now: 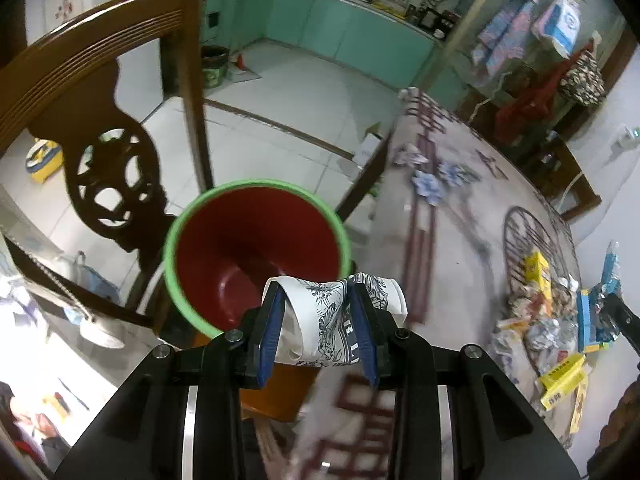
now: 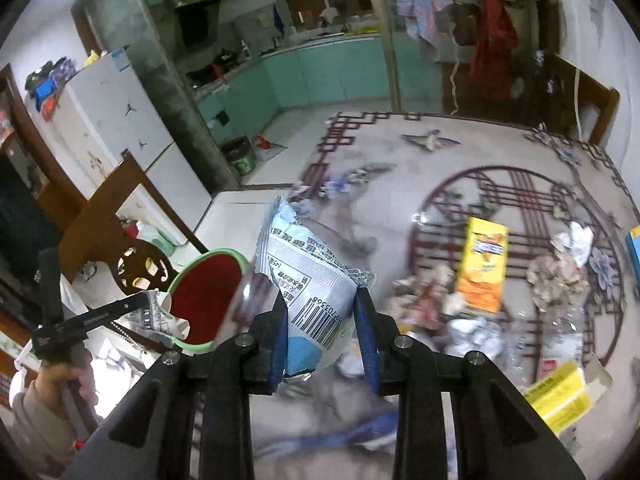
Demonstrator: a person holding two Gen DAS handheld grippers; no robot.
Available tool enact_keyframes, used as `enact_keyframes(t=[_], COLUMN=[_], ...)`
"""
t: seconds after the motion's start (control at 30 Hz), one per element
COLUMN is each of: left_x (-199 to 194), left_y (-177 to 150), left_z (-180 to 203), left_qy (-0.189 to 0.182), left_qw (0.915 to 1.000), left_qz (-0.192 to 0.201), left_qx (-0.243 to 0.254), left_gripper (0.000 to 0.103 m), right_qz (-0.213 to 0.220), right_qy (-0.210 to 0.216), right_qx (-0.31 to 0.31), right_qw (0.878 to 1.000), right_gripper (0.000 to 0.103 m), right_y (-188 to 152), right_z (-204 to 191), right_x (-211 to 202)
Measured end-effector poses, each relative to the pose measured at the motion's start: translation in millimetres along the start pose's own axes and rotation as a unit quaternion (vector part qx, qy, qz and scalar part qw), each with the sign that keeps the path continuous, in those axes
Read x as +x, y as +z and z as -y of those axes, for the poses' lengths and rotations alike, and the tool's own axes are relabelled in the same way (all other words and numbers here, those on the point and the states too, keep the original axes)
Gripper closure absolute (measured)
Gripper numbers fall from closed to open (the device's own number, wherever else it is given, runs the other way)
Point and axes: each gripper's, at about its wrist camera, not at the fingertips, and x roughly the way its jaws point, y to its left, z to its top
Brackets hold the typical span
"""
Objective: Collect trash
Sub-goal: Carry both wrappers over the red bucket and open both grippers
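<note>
Left claw (image 1: 320, 328) pinching a crumpled white paper cup with a dark blue botanical print (image 1: 332, 316), held just over the near rim of the round bin with a green lip and dark red inside (image 1: 256, 248); bin interior looking bare from this angle, bottom visible, so little or nothing judged dropped in so far.

Right claw (image 2: 322, 332) clamped on a pale blue and white plastic snack bag (image 2: 308, 280), lifted above the patterned tabletop (image 2: 400, 168) and left of the main litter; same bin (image 2: 208, 300) lying ahead and to the left of this claw, with the left claw (image 2: 160, 312) and its cup at the rim.

Two pieces in hand, neither released yet; much left to do: a yellow and orange carton (image 2: 482, 264) ahead and to the right of the right claw, a yellow flat box (image 2: 560, 396) further right and nearer, crumpled wrappers and paper (image 2: 552, 276) between and beyond them.

Readable writing scarce: barcode on the snack bag with digits partly legible, seemingly ending "703368"; small Chinese print above it too blurred to read; lettering on the cup band and yellow cartons not legible.
</note>
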Motion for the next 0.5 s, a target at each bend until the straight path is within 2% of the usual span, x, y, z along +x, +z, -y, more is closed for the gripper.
enact_keyframes(t=[0.17, 0.23, 0.33, 0.5], left_x=[7, 10, 16, 25], left_y=[11, 15, 19, 23], left_z=[-32, -41, -52, -63], left_qy=[0.009, 0.012, 0.019, 0.022], left_qw=[0.9999, 0.9999, 0.9998, 0.9996], left_qz=[-0.004, -0.007, -0.011, -0.018], left_qx=[-0.006, -0.006, -0.001, 0.004], left_gripper=[0.07, 0.07, 0.07, 0.07], right_qz=[-0.017, -0.021, -0.044, -0.068], right_qy=[0.026, 0.03, 0.06, 0.082], right_qx=[-0.031, -0.036, -0.046, -0.059], right_qw=[0.999, 0.999, 0.996, 0.993], right_gripper=[0.075, 0.075, 0.075, 0.075], right_y=[7, 7, 9, 10], right_z=[-59, -65, -101, -134], right_x=[36, 44, 77, 116])
